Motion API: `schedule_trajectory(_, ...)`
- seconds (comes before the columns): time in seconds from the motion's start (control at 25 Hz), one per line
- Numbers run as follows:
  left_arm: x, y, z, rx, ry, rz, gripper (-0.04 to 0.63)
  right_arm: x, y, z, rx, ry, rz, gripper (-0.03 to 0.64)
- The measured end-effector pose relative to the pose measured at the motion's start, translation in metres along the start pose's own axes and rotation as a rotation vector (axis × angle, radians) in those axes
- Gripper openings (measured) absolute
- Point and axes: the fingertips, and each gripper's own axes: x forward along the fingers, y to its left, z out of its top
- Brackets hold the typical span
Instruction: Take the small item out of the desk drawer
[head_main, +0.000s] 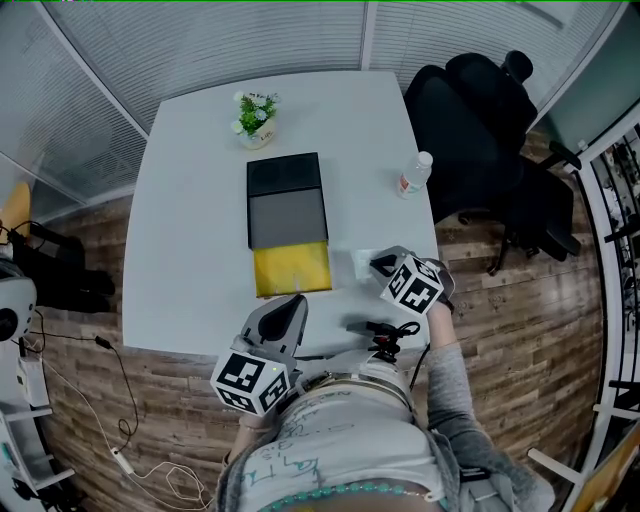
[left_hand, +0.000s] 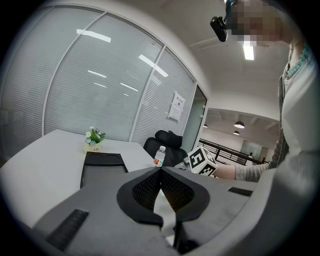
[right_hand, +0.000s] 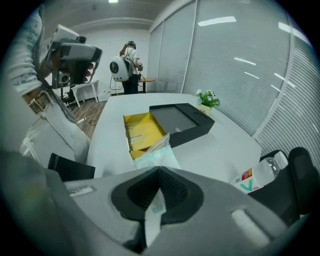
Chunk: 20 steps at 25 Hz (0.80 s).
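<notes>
One overhead, two low; common table (head_main: 190, 220)

My right tool (right_hand: 159, 170) hides most of the clear packet (right_hand: 156, 153) it pinches (only the far end shows). The label on the bottle (right_hand: 256, 177) to its right is too small to read.

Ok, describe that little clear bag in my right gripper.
The small clear bag is a flat pouch of glossy see-through plastic with a faint green tint; its contents can't be made out. One edge is pinched in the shut fingers of the right gripper, the rest sticking out ahead over the white table, just beside the open yellow drawer. Whether it touches the table isn't clear.
</notes>
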Motion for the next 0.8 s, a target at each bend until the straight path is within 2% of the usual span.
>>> schedule_trajectory(0.48,-0.002,0.005,-0.009,-0.039,0.011,0.012,-0.002,0.067,0.006,-0.043,0.036,0.089,0.080,0.003)
schedule_trajectory(0.8,0.000,0.007,-0.013,-0.052,0.025,0.020,-0.002,0.088,0.009,-0.060,0.054,0.131,0.094,0.003)
